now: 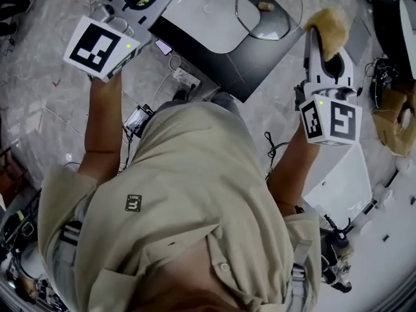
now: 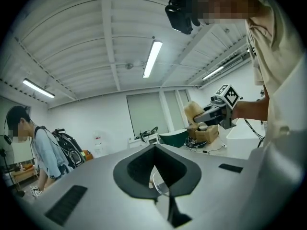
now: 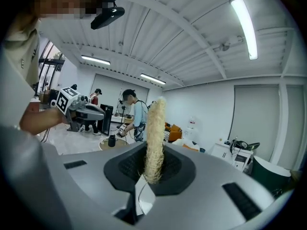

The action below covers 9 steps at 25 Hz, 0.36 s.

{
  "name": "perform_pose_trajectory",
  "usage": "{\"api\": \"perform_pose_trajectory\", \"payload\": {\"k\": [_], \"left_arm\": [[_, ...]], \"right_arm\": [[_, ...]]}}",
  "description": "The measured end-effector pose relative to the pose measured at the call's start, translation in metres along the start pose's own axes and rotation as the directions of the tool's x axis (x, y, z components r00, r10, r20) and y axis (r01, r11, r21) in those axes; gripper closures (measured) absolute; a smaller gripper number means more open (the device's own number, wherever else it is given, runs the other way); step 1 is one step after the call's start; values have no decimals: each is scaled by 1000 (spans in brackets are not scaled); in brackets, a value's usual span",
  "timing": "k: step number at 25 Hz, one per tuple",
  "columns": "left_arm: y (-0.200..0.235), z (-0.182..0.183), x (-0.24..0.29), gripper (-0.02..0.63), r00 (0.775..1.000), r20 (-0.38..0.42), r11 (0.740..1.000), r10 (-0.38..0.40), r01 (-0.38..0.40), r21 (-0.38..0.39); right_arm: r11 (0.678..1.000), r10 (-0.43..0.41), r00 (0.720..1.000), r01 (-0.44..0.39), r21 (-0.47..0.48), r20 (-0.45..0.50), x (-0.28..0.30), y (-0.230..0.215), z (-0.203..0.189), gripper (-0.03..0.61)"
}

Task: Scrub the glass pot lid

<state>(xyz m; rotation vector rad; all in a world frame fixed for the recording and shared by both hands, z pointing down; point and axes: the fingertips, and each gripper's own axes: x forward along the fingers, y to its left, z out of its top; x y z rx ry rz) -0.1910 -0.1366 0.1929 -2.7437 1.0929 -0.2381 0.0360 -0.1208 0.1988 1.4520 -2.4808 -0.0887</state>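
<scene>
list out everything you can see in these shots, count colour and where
glass pot lid: one, clear, lying on the table ahead of the person
scrub pad: one, tan and fuzzy, upright in the right gripper
table: one, black top, in front of the person
white board: one, white, flat on the table under part of the lid
cardboard box: one, brown, on the floor to the right
cables: several, dark and white, on the floor by the table
other people: at least two, far back in the room
shirt: one, beige, on the person
left gripper: one, grey, jaws look together, nothing between them
right gripper: one, grey, shut on the scrub pad
</scene>
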Motion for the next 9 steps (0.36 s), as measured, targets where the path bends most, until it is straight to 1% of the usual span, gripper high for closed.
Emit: {"api": "perform_pose_trajectory", "payload": {"k": [9], "left_arm": [[-18,7,-14,600,999,13,999,-33,33,-14]], "right_arm": [[998,-56,998,56,-1,-21,-31,1,6,534]]}}
